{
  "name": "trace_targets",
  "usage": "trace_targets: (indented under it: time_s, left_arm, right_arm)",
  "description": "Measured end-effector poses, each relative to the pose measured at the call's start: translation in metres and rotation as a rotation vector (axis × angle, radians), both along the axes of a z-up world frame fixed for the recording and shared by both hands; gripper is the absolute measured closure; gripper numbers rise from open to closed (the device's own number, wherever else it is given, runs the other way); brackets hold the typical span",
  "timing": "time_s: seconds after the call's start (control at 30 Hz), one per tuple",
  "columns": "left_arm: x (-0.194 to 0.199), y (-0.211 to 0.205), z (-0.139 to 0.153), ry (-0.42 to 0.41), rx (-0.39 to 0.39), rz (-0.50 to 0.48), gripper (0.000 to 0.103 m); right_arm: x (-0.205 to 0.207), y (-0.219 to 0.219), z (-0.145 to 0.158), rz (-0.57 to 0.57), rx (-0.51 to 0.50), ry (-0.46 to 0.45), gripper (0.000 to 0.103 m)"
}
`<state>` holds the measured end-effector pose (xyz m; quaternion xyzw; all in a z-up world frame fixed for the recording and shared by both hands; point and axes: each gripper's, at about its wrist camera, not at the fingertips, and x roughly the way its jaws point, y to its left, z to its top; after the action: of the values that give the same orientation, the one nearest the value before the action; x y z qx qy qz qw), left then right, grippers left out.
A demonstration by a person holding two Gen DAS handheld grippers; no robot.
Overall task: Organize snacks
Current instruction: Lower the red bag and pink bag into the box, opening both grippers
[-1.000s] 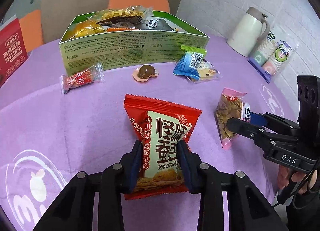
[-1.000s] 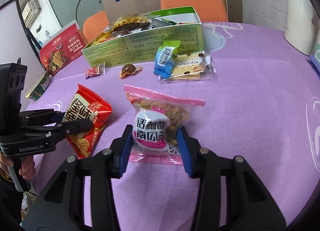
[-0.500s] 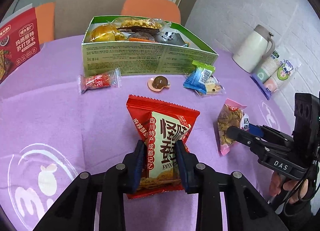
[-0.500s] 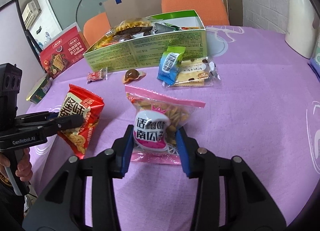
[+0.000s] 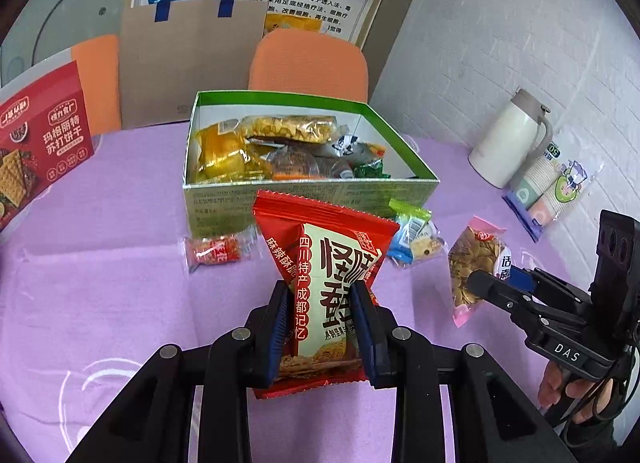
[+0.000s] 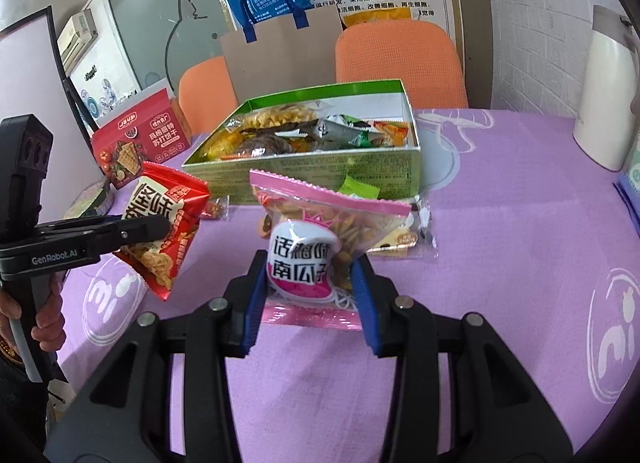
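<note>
My left gripper (image 5: 322, 327) is shut on a red snack bag (image 5: 326, 263) and holds it above the purple table, in front of the green box (image 5: 312, 193) filled with several snacks. My right gripper (image 6: 308, 295) is shut on a pink seed bag (image 6: 320, 247) and holds it off the table too. In the right wrist view the red bag (image 6: 160, 223) hangs in the left gripper (image 6: 156, 229) at the left. In the left wrist view the pink bag (image 5: 472, 263) shows in the right gripper (image 5: 484, 283) at the right.
A small red candy pack (image 5: 216, 249) and a blue-green wrapper with a biscuit pack (image 5: 412, 237) lie before the box. A white kettle (image 5: 508, 143) and paper cups (image 5: 548, 187) stand at the right. A red cracker box (image 5: 36, 143) stands at the left. Orange chairs (image 5: 308, 63) stand behind the table.
Both grippers have lifted their bags off the table and moved them toward the green box. The box interior now shows from above.
</note>
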<state>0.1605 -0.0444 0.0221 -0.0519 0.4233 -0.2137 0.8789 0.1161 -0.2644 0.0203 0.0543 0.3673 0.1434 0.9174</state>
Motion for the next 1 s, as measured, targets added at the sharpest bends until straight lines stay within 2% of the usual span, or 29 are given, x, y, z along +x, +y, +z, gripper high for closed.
trace_targets:
  time_s: [0.2, 0.47, 0.6, 0.73, 0.8, 0.83, 0.87, 0.9, 0.93, 0.97, 1.0]
  left_arm:
    - [0.03, -0.014, 0.03, -0.048, 0.012, 0.004, 0.072]
    - [0.083, -0.049, 0.058, -0.108, 0.029, -0.012, 0.072]
    - [0.11, -0.056, 0.066, -0.12, 0.015, 0.001, 0.072]
    - [0.134, -0.059, 0.06, -0.107, 0.042, 0.03, 0.072]
    - [0.143, -0.06, 0.053, -0.093, 0.052, 0.035, 0.072]
    - [0.146, -0.06, 0.051, -0.099, 0.064, 0.041, 0.07]
    - [0.146, -0.061, 0.049, -0.104, 0.083, 0.051, 0.057]
    - [0.146, -0.061, 0.048, -0.115, 0.106, 0.066, 0.032]
    - [0.143, -0.06, 0.047, -0.144, 0.127, 0.091, 0.022]
    - [0.139, -0.059, 0.048, -0.178, 0.14, 0.112, 0.014]
    - [0.136, -0.058, 0.048, -0.208, 0.148, 0.123, 0.012]
  right_arm:
    - [0.03, -0.012, 0.025, -0.021, 0.009, -0.066, 0.06]
    - [0.093, -0.019, 0.035, -0.036, 0.043, -0.103, 0.06]
    - [0.122, -0.017, 0.032, -0.027, 0.08, -0.105, 0.06]
    - [0.146, -0.01, 0.022, -0.021, 0.099, -0.096, 0.059]
    - [0.161, -0.004, 0.01, -0.001, 0.111, -0.062, 0.057]
    - [0.166, -0.001, 0.005, 0.003, 0.088, -0.05, 0.051]
    - [0.17, 0.003, 0.001, -0.003, 0.043, -0.048, 0.038]
    - [0.17, 0.005, -0.001, -0.015, -0.007, -0.062, 0.031]
    - [0.166, 0.005, -0.002, -0.017, -0.03, -0.093, 0.025]
    - [0.162, 0.003, -0.001, -0.009, -0.028, -0.118, 0.023]
    - [0.158, 0.0, -0.001, 0.001, -0.023, -0.134, 0.022]
